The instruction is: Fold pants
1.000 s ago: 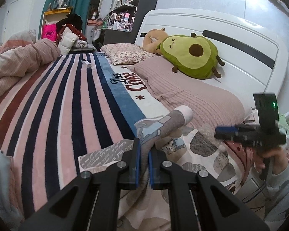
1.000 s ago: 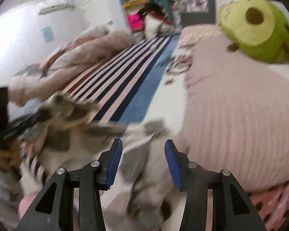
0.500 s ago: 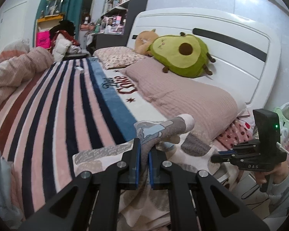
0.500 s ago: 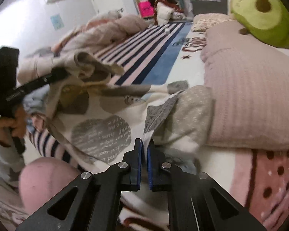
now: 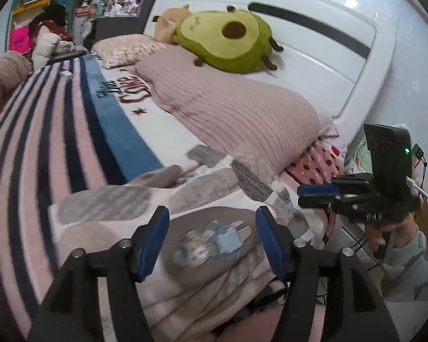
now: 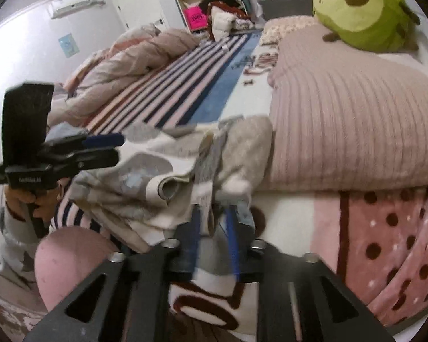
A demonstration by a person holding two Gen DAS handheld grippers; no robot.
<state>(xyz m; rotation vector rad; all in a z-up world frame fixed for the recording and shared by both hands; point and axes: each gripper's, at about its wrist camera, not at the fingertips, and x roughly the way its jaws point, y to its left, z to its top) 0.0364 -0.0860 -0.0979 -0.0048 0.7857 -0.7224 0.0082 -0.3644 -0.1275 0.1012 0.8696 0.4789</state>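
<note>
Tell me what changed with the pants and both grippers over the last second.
The left gripper was clamped on a raised fold of the pants; its jaws are now opening and the cloth lies flat on the bed. The right gripper shut on the pants edge, now opening too. The avocado plush and pink pillow stayed put.

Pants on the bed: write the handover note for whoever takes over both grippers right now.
Left gripper: jaws opening, nothing pinched; the cream pants with grey heart patches lie below them.
Right gripper: jaws opening, pant fabric between them.
Pants: bunched at the near edge of the pink-and-navy striped blanket, beside the ribbed pink pillow.
Done: pants laid on the bed.
Left: smooth and finish folding.
</note>
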